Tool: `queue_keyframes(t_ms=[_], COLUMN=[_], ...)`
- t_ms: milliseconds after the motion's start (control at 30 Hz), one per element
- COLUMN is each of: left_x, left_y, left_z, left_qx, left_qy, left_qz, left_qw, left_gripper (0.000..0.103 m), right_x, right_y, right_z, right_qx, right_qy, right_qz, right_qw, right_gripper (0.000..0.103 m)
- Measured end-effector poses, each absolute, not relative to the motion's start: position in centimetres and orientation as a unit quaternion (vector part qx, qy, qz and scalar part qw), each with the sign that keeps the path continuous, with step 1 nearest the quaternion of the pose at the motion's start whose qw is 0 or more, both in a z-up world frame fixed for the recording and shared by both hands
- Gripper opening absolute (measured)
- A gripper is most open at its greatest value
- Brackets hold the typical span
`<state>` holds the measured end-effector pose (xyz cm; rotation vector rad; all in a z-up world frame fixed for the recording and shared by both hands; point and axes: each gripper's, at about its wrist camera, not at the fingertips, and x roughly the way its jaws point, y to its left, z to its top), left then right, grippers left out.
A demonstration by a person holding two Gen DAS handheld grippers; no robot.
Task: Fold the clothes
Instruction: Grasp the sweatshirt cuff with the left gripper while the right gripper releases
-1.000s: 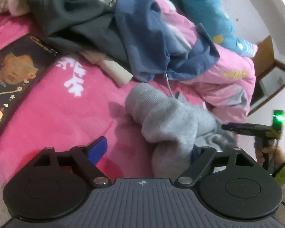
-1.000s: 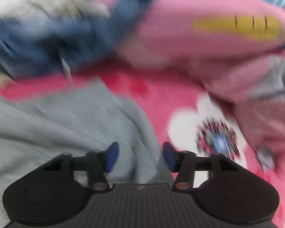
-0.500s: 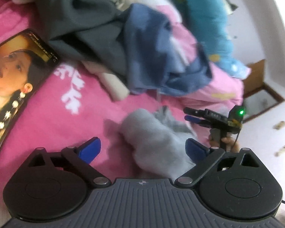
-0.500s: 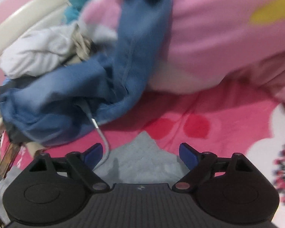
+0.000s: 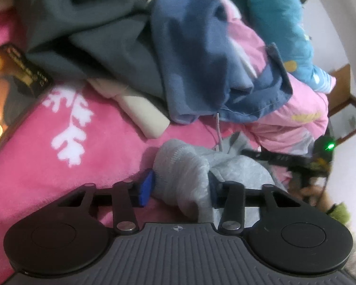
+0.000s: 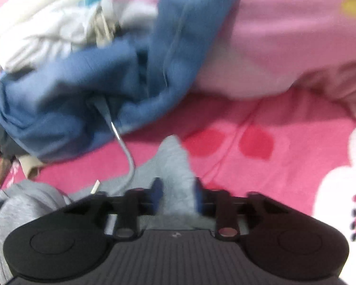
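- My left claw [image 5: 180, 187] is pinched onto the ribbed cuff end of the grey garment [image 5: 185, 166]. Both blue pads sit against the fabric, with a fat rounded roll of it bunched between them.
- The cuff knit looks chunky and ridged. The rest of the grey garment, off to the right, is smoother fleece, lumpy and crumpled.
- My right claw [image 6: 176, 196] is down to a narrow gap and clamped on a pointed corner of the same grey garment [image 6: 175, 166]. The tip sticks up past the fingers like a little triangle.
- So the grey garment is lying on the bed, strung between both claws, on the fuzzy hot-pink blanket [image 5: 59, 171] with its white snowflake shapes.
- From the left cam I can see the right claw [image 5: 256, 154] out past the grey bundle, with a green light glowing on it.
- A thin white cord [image 6: 128, 159] hangs out of the blue garment [image 6: 95, 90] and curls down onto the grey fabric. Its stiff tip rests just left of my right claw.
- Behind that there's a messy pile: a dark grey garment [image 5: 87, 35] in soft heavy folds, the blue one slumped over a puffy pink quilt [image 5: 294, 109], and a teal quilt [image 5: 273, 11] at the back.
- A cream folded piece [image 5: 142, 111] pokes out from under the pile, flat and blocky.
- A phone [image 5: 9, 87] lies screen-up on the blanket at the left edge, lit up.
- Both views are a bit blurry.
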<state>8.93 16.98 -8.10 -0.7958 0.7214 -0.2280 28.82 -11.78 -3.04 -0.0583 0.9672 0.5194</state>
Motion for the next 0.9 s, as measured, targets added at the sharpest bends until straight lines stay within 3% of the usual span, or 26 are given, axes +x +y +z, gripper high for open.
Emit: queue_keyframes(t_ms=[267, 333, 500, 533, 700, 833, 900], left_x=[1.8, 1.0, 2.7, 2.9, 4.0, 5.3, 6.3], left_y=[18.0, 18.2, 19.3, 19.5, 20.1, 20.4, 20.0], left_z=[-3.6, -4.0, -8.2, -8.4, -8.4, -8.6, -8.8], left_qx=[-0.294, -0.281, -0.330, -0.342, -0.377, -0.395, -0.387], left_qy=[0.195, 0.207, 0.302, 0.307, 0.306, 0.309, 0.314], left_qz=[-0.145, -0.129, -0.090, -0.092, -0.094, -0.082, -0.067], left_qw=[0.924, 0.928, 0.890, 0.883, 0.869, 0.861, 0.864], left_gripper=[0.031, 0.032, 0.048, 0.051, 0.086, 0.089, 0.083], right_x=[22.3, 21.9, 25.9, 26.9, 28.1, 25.5, 24.8], right_y=[-12.4, -12.0, -8.9, -8.3, -8.5, -9.5, -9.5], right_z=[7.0, 7.7, 1.2, -0.3, -2.6, -0.5, -0.1], right_qx=[0.046, 0.042, 0.012, 0.006, 0.035, 0.029, 0.049], right_qy=[0.236, 0.204, 0.275, 0.300, 0.328, 0.306, 0.336], right_qz=[0.369, 0.373, 0.277, 0.251, 0.192, 0.171, 0.191], right_qw=[0.898, 0.904, 0.921, 0.920, 0.924, 0.936, 0.921], right_gripper=[0.016, 0.016, 0.035, 0.044, 0.054, 0.054, 0.054])
